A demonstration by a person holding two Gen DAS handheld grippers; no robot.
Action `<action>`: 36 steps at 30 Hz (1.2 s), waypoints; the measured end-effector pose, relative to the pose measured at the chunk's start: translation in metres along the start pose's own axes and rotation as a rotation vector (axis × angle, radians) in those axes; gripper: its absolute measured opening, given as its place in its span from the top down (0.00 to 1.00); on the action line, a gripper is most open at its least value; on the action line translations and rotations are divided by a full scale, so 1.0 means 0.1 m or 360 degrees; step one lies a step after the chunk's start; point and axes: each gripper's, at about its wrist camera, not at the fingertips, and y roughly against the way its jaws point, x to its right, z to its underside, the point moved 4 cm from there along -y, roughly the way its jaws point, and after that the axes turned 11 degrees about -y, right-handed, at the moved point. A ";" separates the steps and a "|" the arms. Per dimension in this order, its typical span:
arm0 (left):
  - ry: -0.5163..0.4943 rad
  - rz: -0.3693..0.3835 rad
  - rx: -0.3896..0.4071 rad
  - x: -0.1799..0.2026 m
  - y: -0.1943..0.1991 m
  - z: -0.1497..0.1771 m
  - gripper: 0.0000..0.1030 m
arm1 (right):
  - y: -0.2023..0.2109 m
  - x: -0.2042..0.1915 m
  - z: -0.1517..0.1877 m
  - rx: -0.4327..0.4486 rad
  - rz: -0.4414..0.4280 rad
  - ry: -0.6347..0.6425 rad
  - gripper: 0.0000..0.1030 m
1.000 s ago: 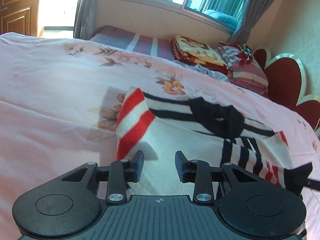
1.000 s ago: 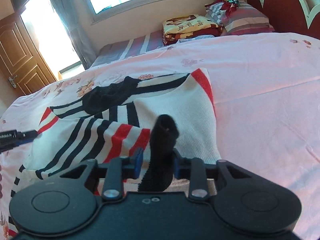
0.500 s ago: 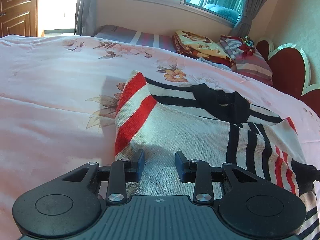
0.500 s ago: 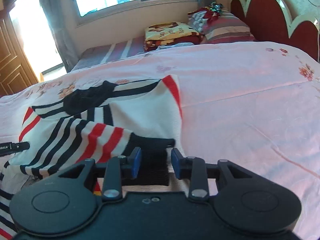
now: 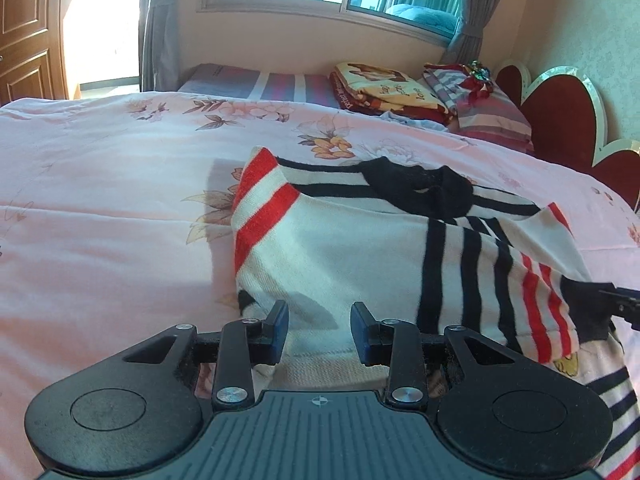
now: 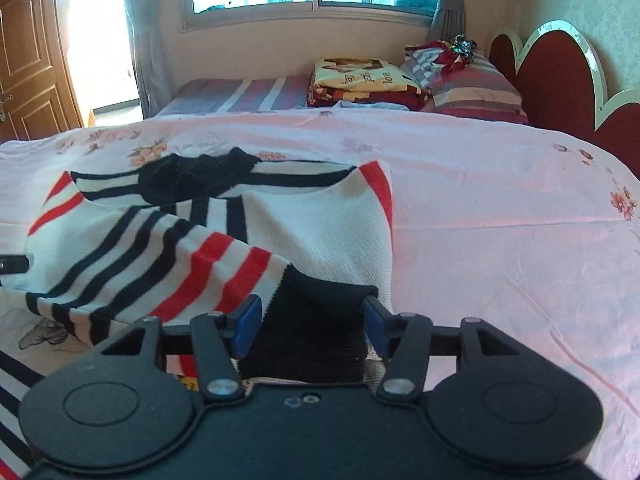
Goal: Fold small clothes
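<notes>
A white sweater with red and black stripes and a black collar lies on the pink floral bedspread. Its left side is folded inward. My left gripper hovers over the near white edge, open, casting a shadow on the fabric. In the right wrist view a striped sleeve lies across the sweater. The sleeve's black cuff rests flat between the jaws of my right gripper, which are opening and no longer pinch it. The right gripper's tip shows at the left wrist view's edge.
A folded patterned blanket and striped pillows sit at the head of the bed by the red scalloped headboard. A wooden door stands far left. Bare bedspread stretches right of the sweater.
The right jaws spread apart and let go of the black cuff, which went from standing pinched to lying flat on the sweater. The left gripper shifted a little with its jaws unchanged.
</notes>
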 end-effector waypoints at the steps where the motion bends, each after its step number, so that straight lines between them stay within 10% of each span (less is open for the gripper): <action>1: 0.0006 0.0016 -0.0008 0.06 0.04 0.04 0.67 | 0.06 -0.05 0.01 0.0015 -0.0036 -0.0006 0.46; 8: -0.0028 0.0109 -0.0171 0.56 0.09 0.40 0.67 | 0.15 -0.63 0.44 -0.0175 -0.0339 0.0048 0.45; 15: -0.0121 -0.0029 -0.0159 0.56 0.24 0.60 0.66 | 0.10 -0.63 0.80 -0.0208 -0.0179 0.0348 0.44; 26: -0.0058 -0.0124 -0.0202 0.46 0.47 0.78 0.66 | 0.37 0.13 0.83 -0.0215 0.0007 0.0211 0.41; 36: -0.0078 -0.0036 -0.0188 0.87 0.76 0.95 0.66 | 0.70 -0.42 0.93 -0.0195 -0.0368 0.0218 0.50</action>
